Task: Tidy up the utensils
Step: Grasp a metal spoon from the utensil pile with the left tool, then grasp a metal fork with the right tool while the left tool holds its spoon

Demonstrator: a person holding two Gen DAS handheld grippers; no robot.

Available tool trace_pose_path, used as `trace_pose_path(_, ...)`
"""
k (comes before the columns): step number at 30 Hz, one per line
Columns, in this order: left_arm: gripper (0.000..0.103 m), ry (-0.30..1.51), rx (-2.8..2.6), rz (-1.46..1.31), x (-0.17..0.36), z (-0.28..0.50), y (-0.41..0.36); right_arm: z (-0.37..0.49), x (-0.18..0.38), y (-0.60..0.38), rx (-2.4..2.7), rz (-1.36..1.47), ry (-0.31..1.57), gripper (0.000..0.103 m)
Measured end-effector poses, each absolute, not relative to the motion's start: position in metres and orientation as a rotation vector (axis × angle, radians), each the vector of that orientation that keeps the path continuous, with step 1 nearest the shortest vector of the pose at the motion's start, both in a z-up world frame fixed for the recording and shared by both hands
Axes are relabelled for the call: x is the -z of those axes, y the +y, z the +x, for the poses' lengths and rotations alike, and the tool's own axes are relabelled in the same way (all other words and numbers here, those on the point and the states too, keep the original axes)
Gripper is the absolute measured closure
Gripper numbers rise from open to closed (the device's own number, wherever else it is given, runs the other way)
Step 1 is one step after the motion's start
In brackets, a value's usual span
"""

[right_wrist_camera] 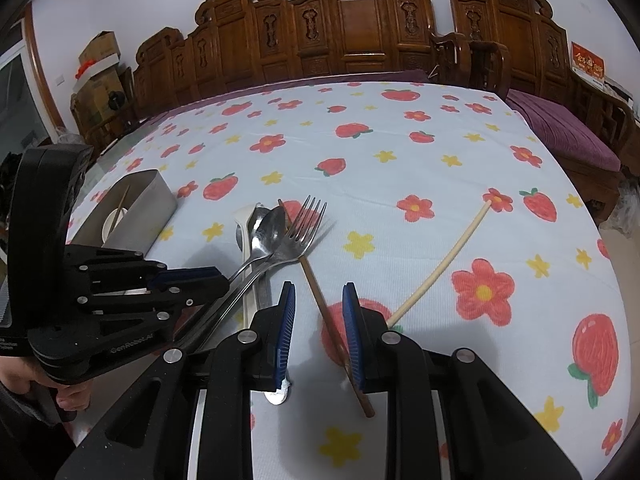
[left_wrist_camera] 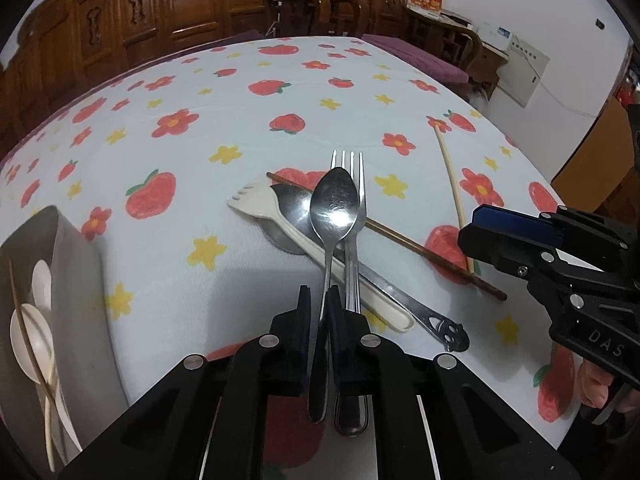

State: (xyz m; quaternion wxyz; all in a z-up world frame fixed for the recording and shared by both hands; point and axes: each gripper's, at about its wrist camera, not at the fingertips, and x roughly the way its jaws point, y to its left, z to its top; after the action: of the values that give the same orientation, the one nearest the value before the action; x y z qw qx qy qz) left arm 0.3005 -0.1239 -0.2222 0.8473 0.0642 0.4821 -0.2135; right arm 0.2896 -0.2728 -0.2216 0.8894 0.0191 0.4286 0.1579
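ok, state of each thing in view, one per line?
left gripper: shut on metal spoon, lifted
metal fork: beside the spoon
right gripper: open, astride brown chopstick
pale chopstick: flat on cloth
metal bin: open, utensils inside

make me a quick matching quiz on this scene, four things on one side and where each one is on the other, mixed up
Things:
1. metal spoon
2. brown chopstick
3. pale chopstick
4. white spoons

Places:
A. inside the metal bin
B. between the open right gripper fingers
C. clamped in the left gripper
D. alone on the cloth, right of the pile

Pairs: 1-C, 2-B, 3-D, 4-A
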Motion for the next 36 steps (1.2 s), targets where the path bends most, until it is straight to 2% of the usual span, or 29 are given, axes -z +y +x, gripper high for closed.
trace_pose_path(4, 0.089, 1.014, 0.449, 0.154, 0.223, 0.301, -0.125, 0.29, 0.222, -0.271, -0.328, 0.038, 0.891, 0.076)
trace_pose_path(24, 0.09, 1.039, 0.43, 0.192, 0.227, 0.302, -0.124, 0.289, 0.224, -0.267, -0.331, 0.03, 0.892, 0.076)
trace_pose_path(26, 0.092, 1.027, 0.428, 0.198, 0.228, 0.301, -0.124, 0.29, 0.224, -0.266, -0.335, 0.03, 0.891, 0.076)
trace_pose_path(27, 0.099, 1.032, 0.423, 0.192, 0.227, 0.301, -0.122, 0.289, 0.224, -0.265, -0.335, 0.029, 0.892, 0.076)
trace_pose_path(36, 0.099, 0.981, 0.426, 0.144, 0.199, 0.273, -0.099, 0.286, 0.226, -0.245, -0.371, 0.03, 0.898, 0.076)
